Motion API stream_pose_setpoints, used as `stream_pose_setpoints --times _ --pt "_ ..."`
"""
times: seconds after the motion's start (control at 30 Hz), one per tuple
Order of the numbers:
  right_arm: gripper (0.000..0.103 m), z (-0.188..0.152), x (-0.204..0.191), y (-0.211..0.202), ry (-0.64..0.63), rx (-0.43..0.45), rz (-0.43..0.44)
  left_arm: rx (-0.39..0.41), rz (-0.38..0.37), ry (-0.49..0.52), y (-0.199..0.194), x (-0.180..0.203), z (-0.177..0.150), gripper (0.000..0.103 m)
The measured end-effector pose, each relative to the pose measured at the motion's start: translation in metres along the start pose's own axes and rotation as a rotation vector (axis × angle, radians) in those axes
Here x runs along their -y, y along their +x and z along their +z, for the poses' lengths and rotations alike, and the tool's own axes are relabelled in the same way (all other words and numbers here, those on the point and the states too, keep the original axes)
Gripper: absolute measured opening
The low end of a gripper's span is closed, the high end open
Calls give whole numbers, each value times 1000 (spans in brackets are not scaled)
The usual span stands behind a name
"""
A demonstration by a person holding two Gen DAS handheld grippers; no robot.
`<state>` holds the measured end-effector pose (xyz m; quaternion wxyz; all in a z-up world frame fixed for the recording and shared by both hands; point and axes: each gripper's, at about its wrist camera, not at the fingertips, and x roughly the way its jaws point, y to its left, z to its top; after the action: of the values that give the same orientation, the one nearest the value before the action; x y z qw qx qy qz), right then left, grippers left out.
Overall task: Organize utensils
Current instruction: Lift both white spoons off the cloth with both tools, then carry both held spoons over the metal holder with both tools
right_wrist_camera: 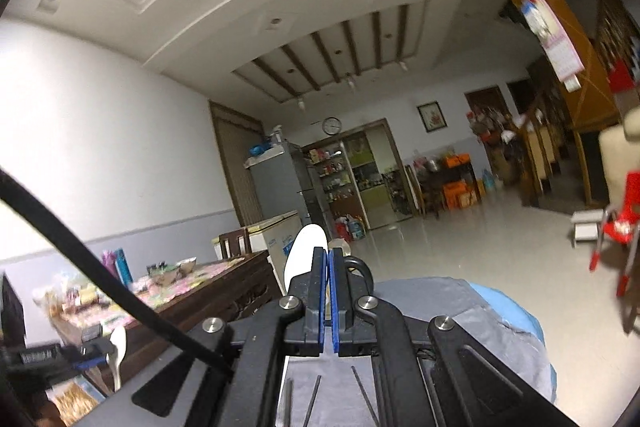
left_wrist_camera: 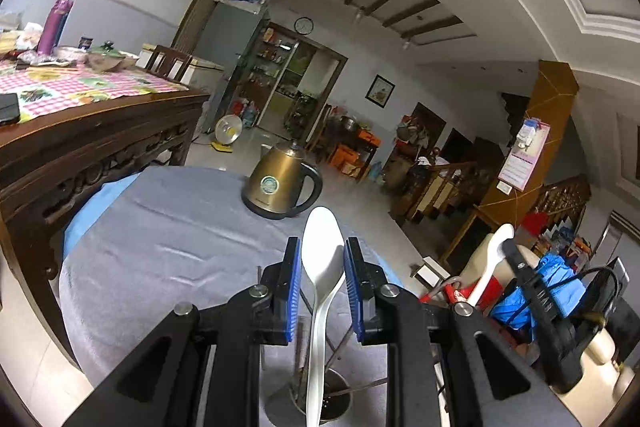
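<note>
A white spoon [left_wrist_camera: 322,267] stands upright, its handle in a metal utensil holder [left_wrist_camera: 326,397] on the grey-covered table [left_wrist_camera: 168,227]. My left gripper [left_wrist_camera: 322,259] is open, its blue pads on either side of the spoon's bowl, apart from it. My right gripper [right_wrist_camera: 329,267] is shut on a second white spoon [right_wrist_camera: 302,255], whose bowl sticks up left of the fingers. That spoon and the right gripper also show at the right of the left wrist view [left_wrist_camera: 494,259]. Thin metal rods [right_wrist_camera: 316,399] show below the right gripper.
A brass electric kettle [left_wrist_camera: 282,183] stands at the table's far edge. A carved wooden table [left_wrist_camera: 88,143] with a checked cloth and dishes stands to the left. A red stool [right_wrist_camera: 618,227] and cream chairs stand to the right.
</note>
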<state>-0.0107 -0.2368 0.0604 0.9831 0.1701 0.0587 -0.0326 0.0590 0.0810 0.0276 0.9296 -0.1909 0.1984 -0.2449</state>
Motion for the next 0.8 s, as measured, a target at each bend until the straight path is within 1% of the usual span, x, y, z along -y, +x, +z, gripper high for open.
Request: stream_pose_setpoints --times 0.17,0.3,0.37,0.5,0.67,0.8 --pt "2 -29 -38 0 -84 -10 0 33 -4 37 0 17 -5 22" --pt "2 -52 -62 -4 -174 20 -35 85 -23 57 0 24 -10 22" --pt "2 -64 -73 -6 -218 42 -56 99 -43 49 3 24 -13 22" --pt "2 -81 -82 -2 -252 31 -62 110 -45 36 8 22 -20 22" --pt "2 -100 -87 -5 -319 43 -83 91 -35 25 19 19 -28 22" --pt "2 -112 -89 -5 -343 32 -81 85 -31 29 24 22 -34 22"
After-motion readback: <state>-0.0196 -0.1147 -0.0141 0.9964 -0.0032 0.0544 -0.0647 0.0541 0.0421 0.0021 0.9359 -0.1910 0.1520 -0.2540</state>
